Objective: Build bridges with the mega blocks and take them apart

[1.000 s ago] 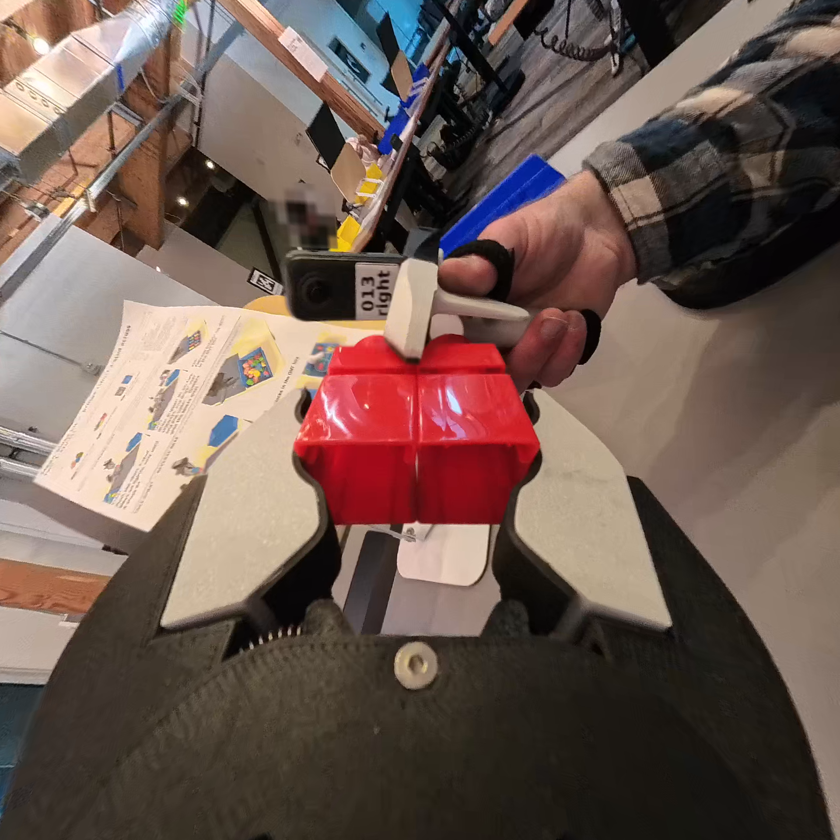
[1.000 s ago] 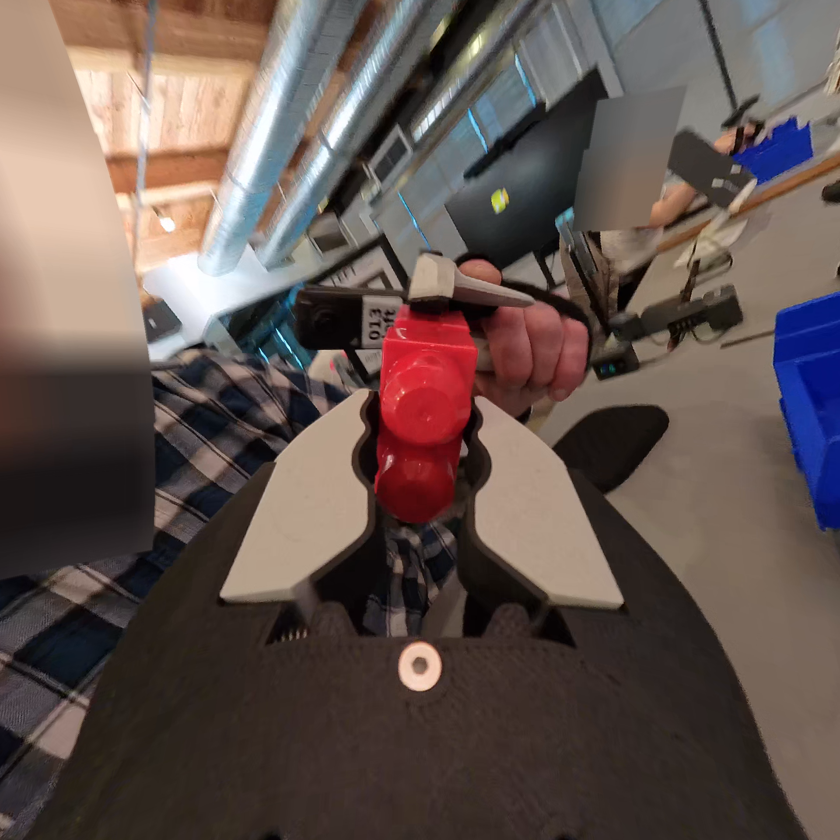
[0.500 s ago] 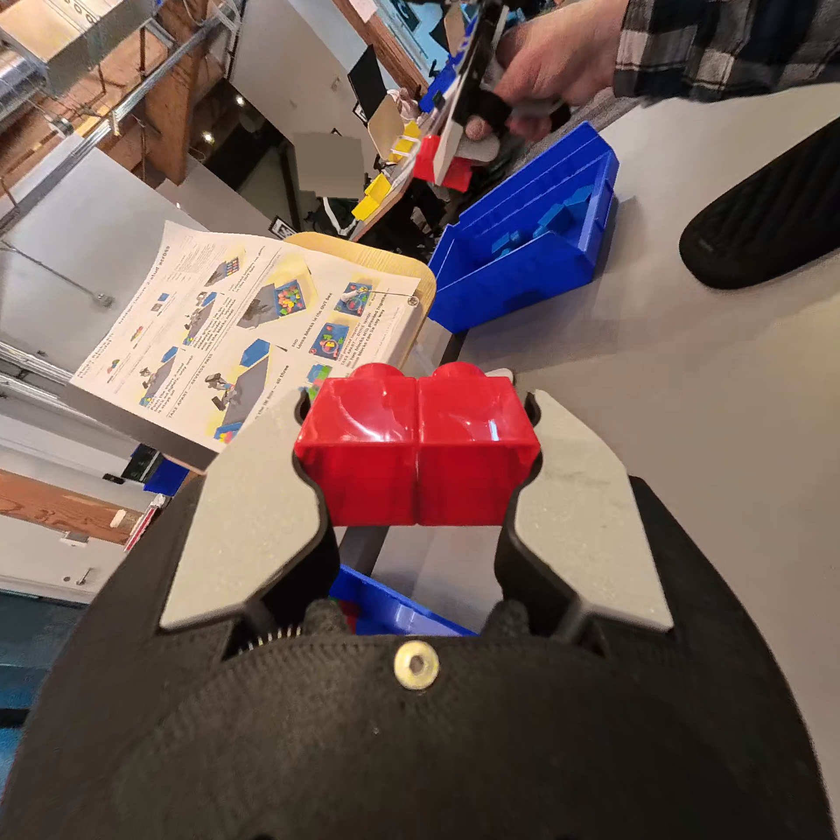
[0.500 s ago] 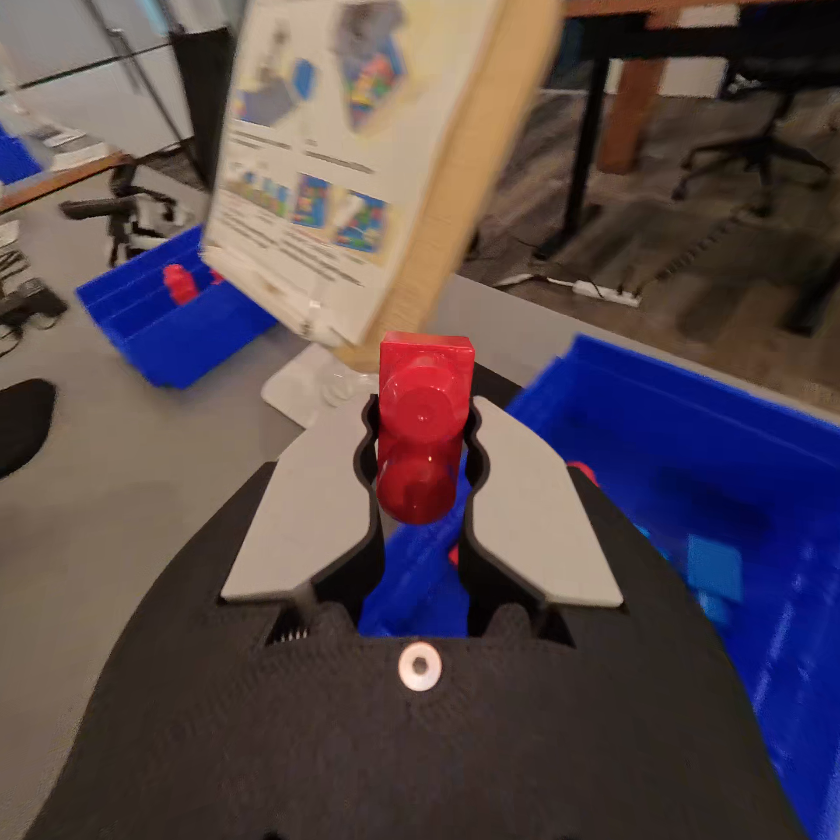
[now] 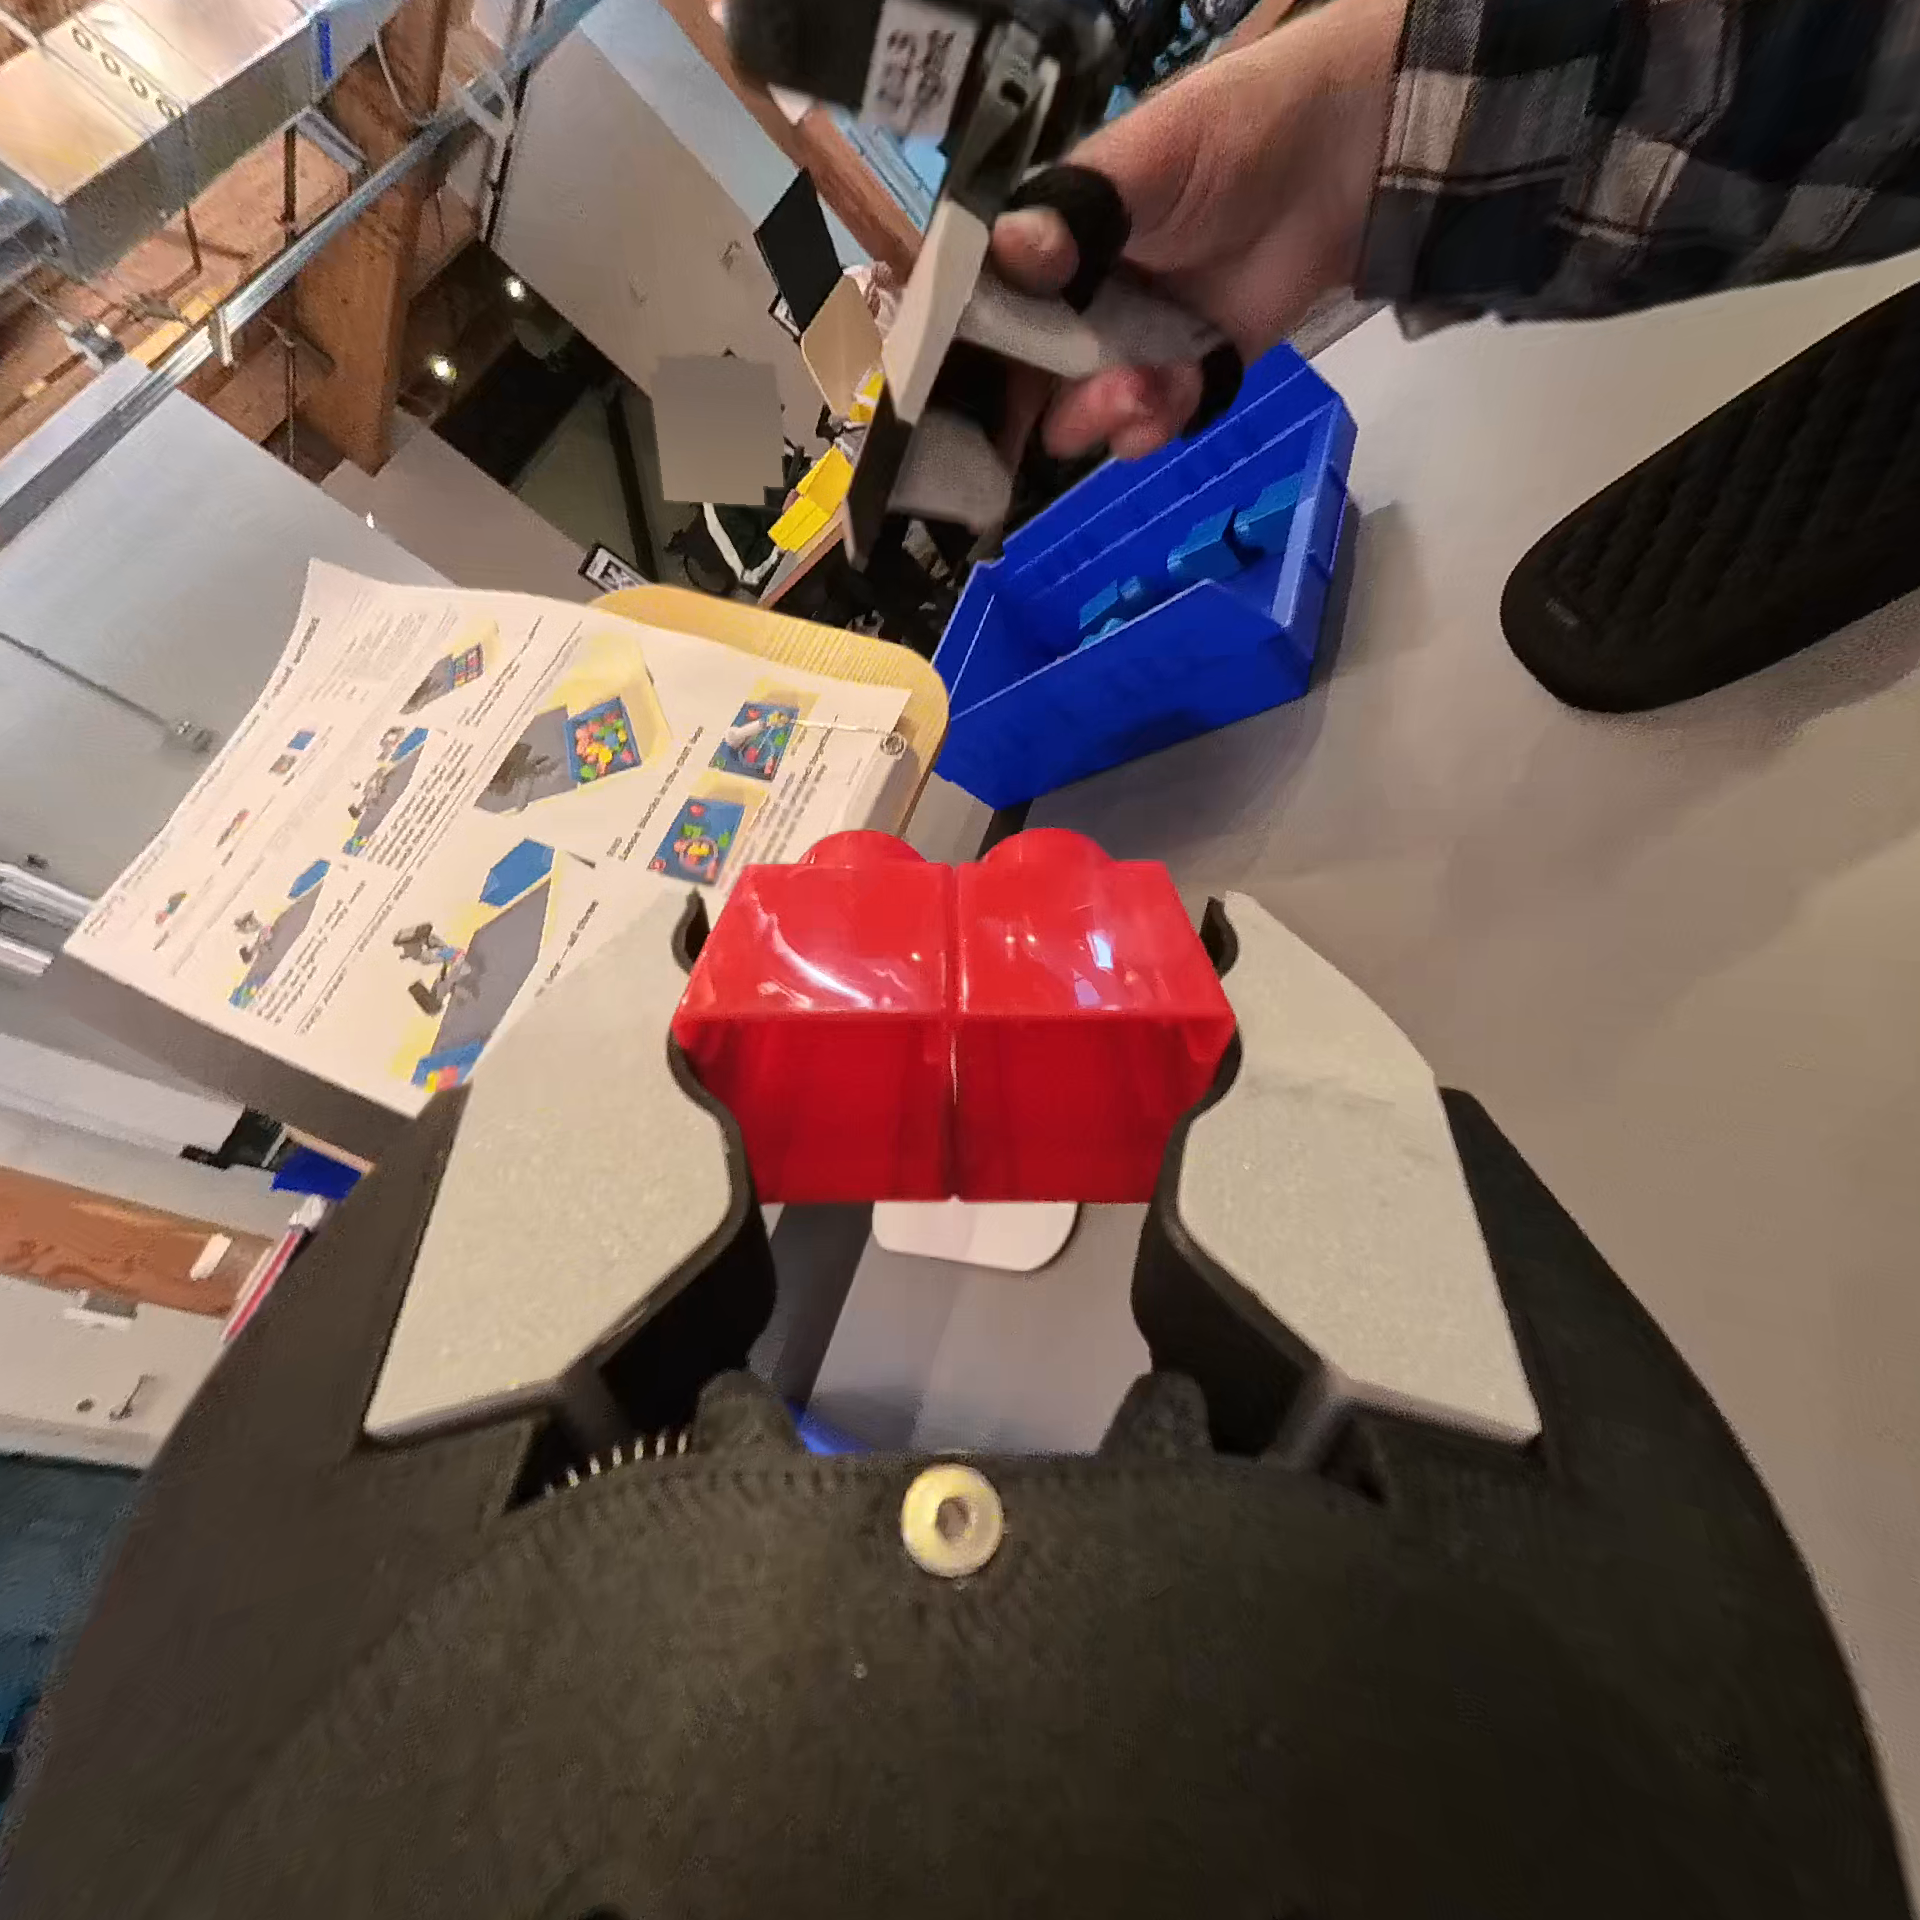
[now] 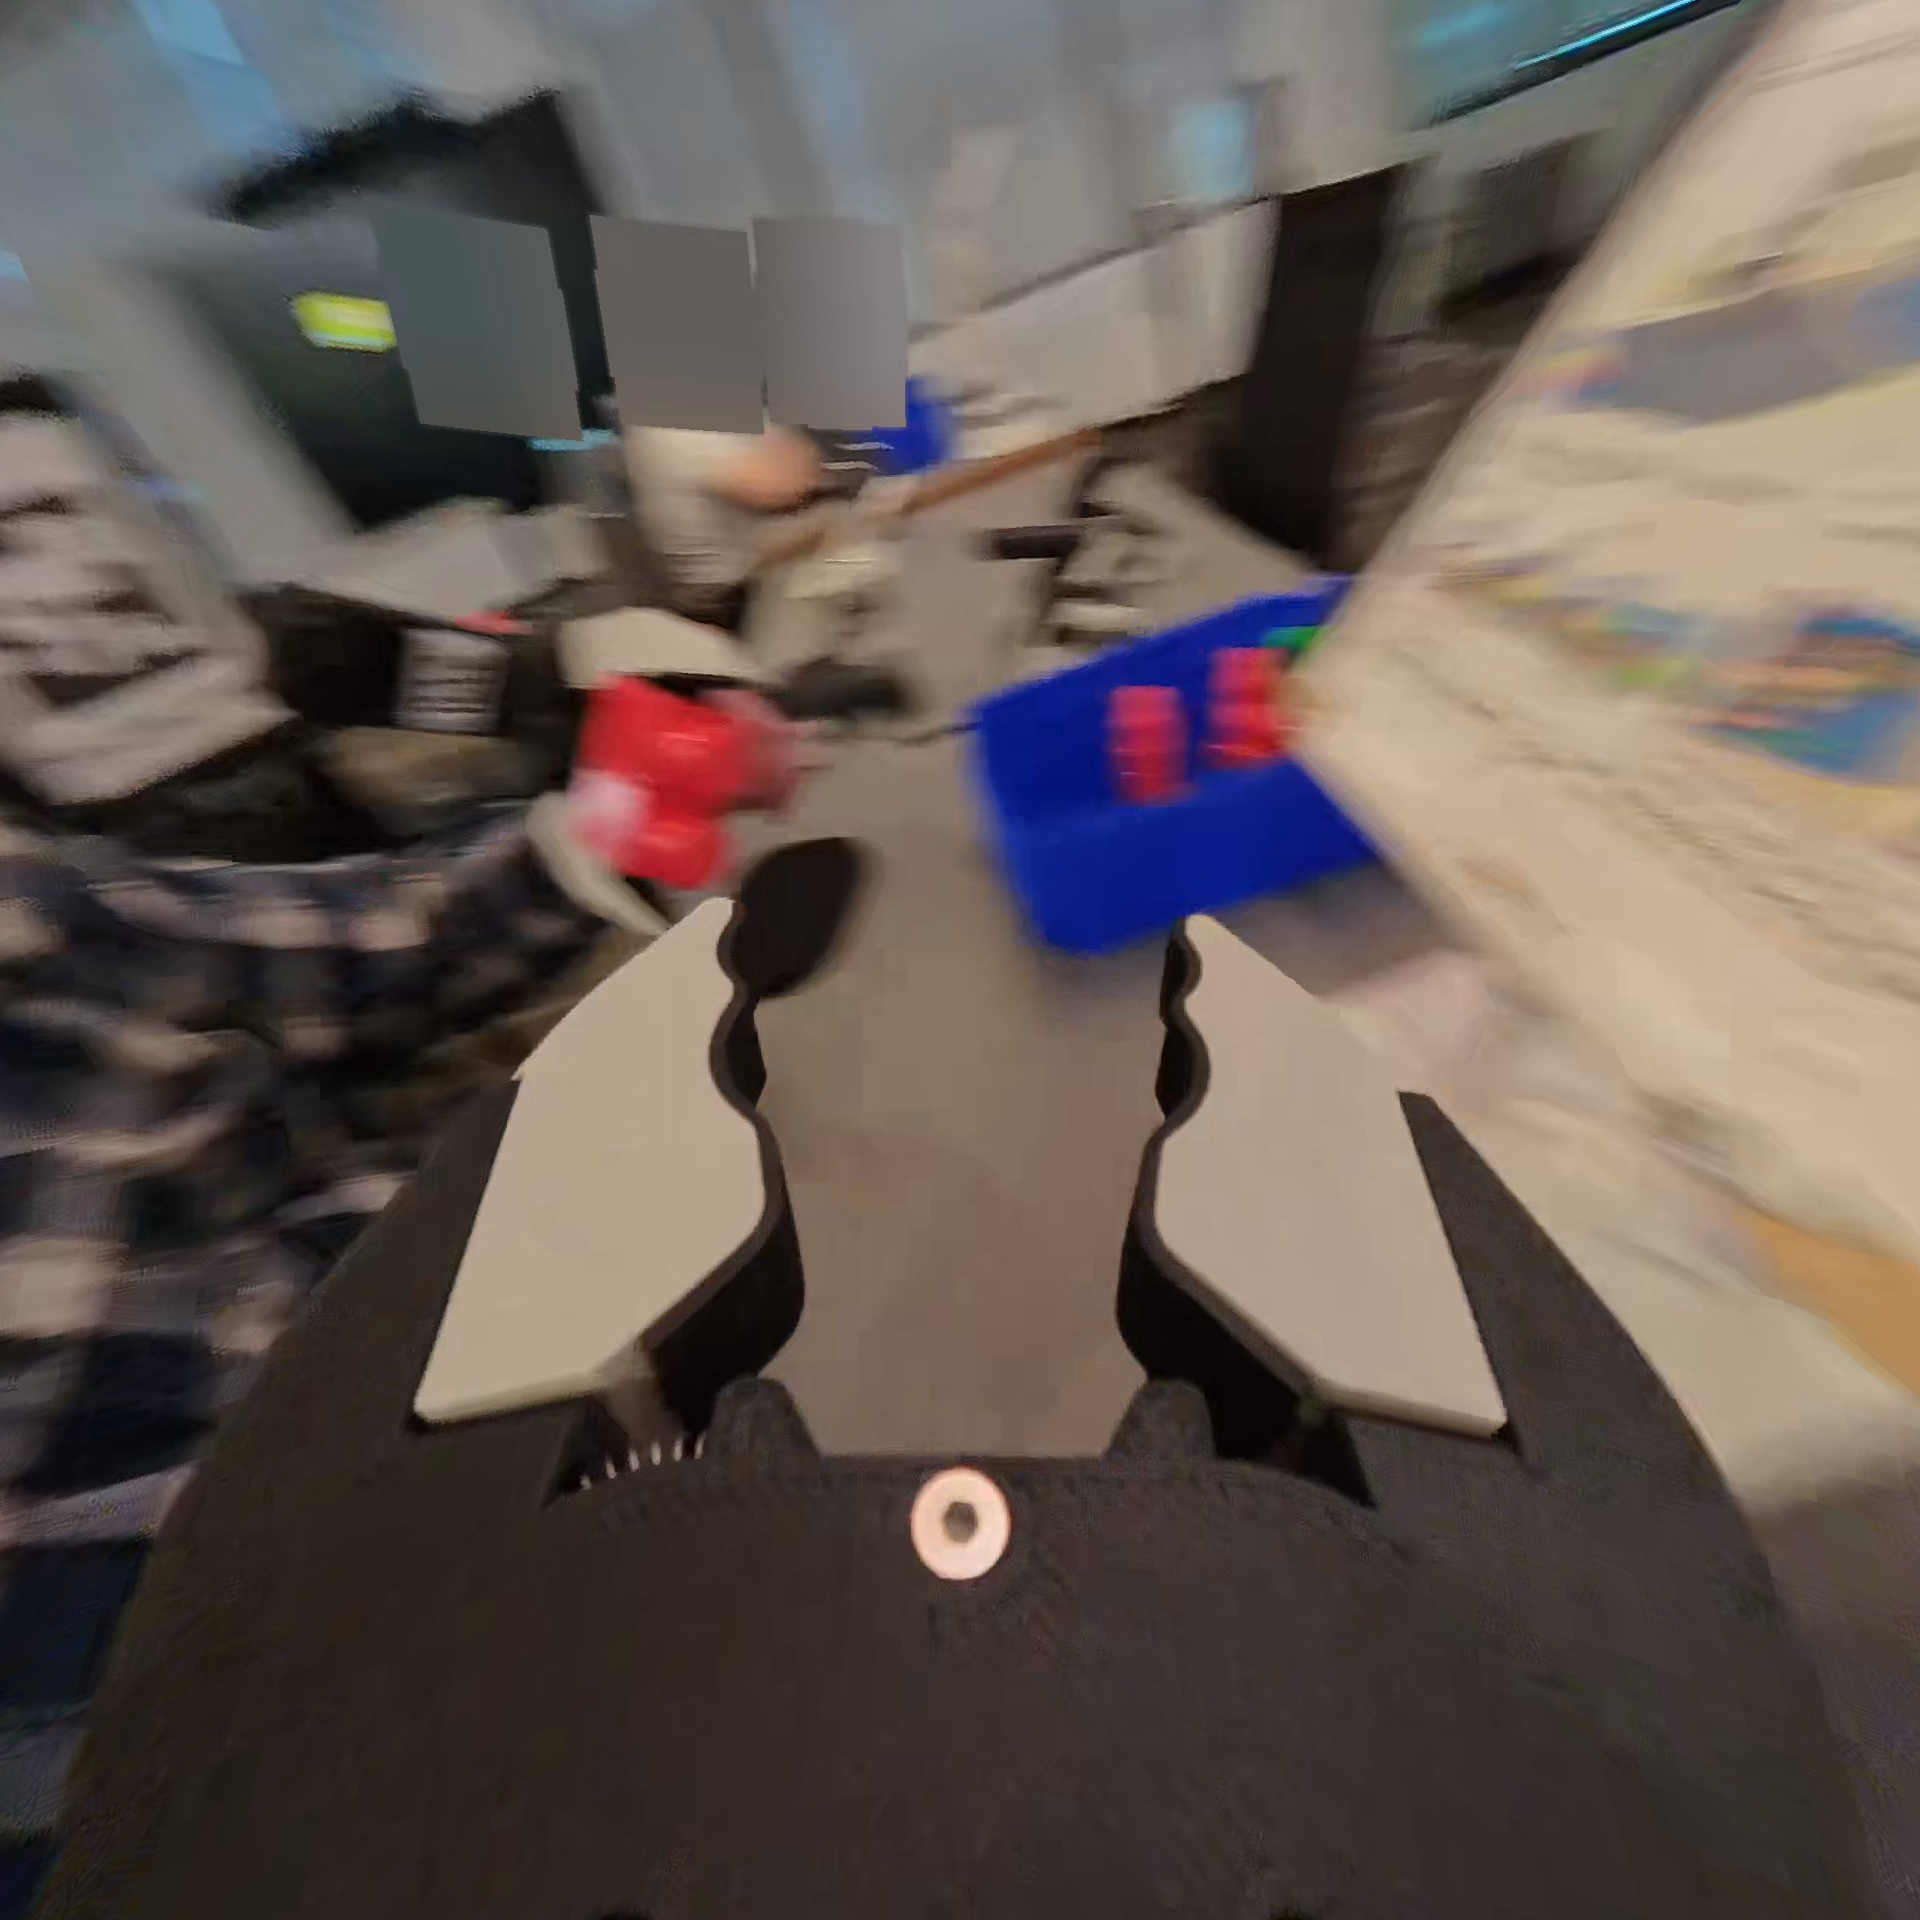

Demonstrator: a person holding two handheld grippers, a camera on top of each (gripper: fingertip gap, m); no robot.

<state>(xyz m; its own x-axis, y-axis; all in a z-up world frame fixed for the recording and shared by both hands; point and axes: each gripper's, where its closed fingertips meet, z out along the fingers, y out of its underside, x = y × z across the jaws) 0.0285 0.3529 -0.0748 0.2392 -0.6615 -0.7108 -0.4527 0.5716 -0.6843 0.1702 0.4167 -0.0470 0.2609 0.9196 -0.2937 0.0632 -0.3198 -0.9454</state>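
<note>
My left gripper (image 5: 951,1023) grips two red blocks (image 5: 951,1039) side by side; my right gripper (image 6: 956,1023) is wide open, a blue bin (image 6: 1153,842) at one o'clock.

Print on instruction sheet (image 5: 540,790) blurred, unreadable.

Both grippers look the same build: L gripper (image 5: 954,997) and R gripper (image 6: 961,997) each w/ a wide black textured body, rough 3D-print look, two flat light-grey fingers (image 5: 582,1174) w/ angled outer edges and wavy black inner pads, a small silver-white eyelet screw (image 5: 952,1519) centred below the jaws, plus a bit of coiled metal spring (image 6: 644,1455) showing at the L finger root. Seen from the L wrist cam, the R unit is black and grey w/ a white label, black finger loops (image 5: 1081,223) round the hand (image 5: 1216,218). Sleeve (image 5: 1662,156): plaid flannel, navy/grey/white.
</note>
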